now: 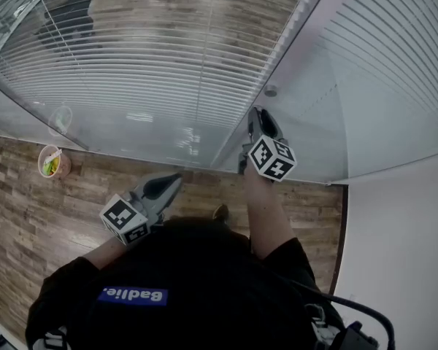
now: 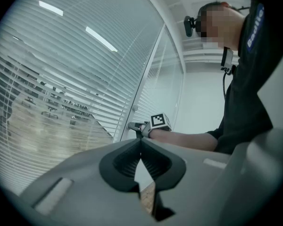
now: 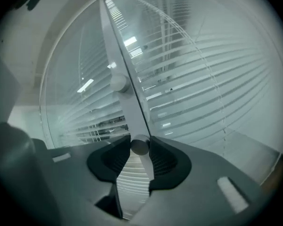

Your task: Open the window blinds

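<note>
Pale horizontal slats of the window blinds (image 1: 153, 57) sit behind a glass partition that fills the far side of the scene, in one pane to the left and one to the right of a slanting white frame post (image 1: 296, 39). Through the left pane's slats a room beyond shows faintly, so they seem partly tilted. The right pane reads as more closed. The right gripper (image 1: 256, 115) reaches forward to the post and pinches a small round control knob (image 3: 140, 147) between its pads. A second knob (image 1: 270, 91) sits farther along the same post, untouched. The left gripper (image 1: 175, 180) hangs low and level near the person's waist, its jaws pressed together on nothing, well apart from the glass. The likely trouble is slipping: the knob is small and smooth, and as the wrist rolls the pads could slide round it or off it and knock the post or the glass. A twist the wrong way would close the slats, and the other knob may be the one that drives the other pane. For room, the wood-plank floor (image 1: 29, 224) is open on the near and left sides, apart from a small round container (image 1: 52, 162) by the glass at far left. A white wall (image 1: 398, 254) closes in tight on the right.
</note>
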`<state>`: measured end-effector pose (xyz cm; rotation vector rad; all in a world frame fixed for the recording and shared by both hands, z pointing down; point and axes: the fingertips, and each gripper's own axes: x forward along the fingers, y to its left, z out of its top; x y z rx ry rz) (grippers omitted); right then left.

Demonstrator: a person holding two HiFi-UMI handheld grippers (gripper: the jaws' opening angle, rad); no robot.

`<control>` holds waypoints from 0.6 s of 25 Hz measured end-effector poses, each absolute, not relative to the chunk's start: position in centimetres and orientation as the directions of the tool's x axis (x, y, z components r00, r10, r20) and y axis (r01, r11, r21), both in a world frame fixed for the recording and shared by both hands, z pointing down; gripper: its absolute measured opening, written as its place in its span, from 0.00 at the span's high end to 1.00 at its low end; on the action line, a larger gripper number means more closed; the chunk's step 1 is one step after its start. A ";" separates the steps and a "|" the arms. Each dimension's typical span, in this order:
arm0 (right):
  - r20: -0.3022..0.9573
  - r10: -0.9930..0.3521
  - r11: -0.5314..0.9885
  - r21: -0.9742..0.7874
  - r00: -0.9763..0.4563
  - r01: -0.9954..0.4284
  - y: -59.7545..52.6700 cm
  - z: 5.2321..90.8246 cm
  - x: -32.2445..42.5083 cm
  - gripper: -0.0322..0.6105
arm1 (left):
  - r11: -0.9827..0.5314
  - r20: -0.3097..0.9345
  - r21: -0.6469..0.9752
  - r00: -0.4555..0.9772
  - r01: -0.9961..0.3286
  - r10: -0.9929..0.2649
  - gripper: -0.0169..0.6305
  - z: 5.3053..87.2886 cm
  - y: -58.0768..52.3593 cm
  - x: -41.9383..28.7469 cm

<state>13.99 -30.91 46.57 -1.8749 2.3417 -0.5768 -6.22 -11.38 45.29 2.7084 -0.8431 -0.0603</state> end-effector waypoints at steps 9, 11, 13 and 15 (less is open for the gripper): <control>0.248 -0.953 0.178 -0.007 -0.174 -0.984 -30.9 46.5 13.3 0.75 | -0.785 0.040 0.302 0.830 -0.541 -0.557 0.97 45.1 -11.7 -6.0; 0.263 -0.953 0.181 0.088 -0.152 -0.980 -30.9 46.5 13.1 0.75 | -0.782 0.041 0.309 0.829 -0.541 -0.558 0.97 45.1 -11.7 -5.9; 0.273 -0.953 0.187 0.177 -0.134 -0.966 -30.9 46.5 12.8 0.75 | -0.782 0.040 0.309 0.829 -0.541 -0.558 0.97 45.1 -11.7 -5.9; 0.285 -0.951 0.196 0.265 -0.118 -0.944 -30.8 46.5 12.4 0.75 | -0.783 0.038 0.309 0.830 -0.540 -0.557 0.97 45.1 -11.8 -5.9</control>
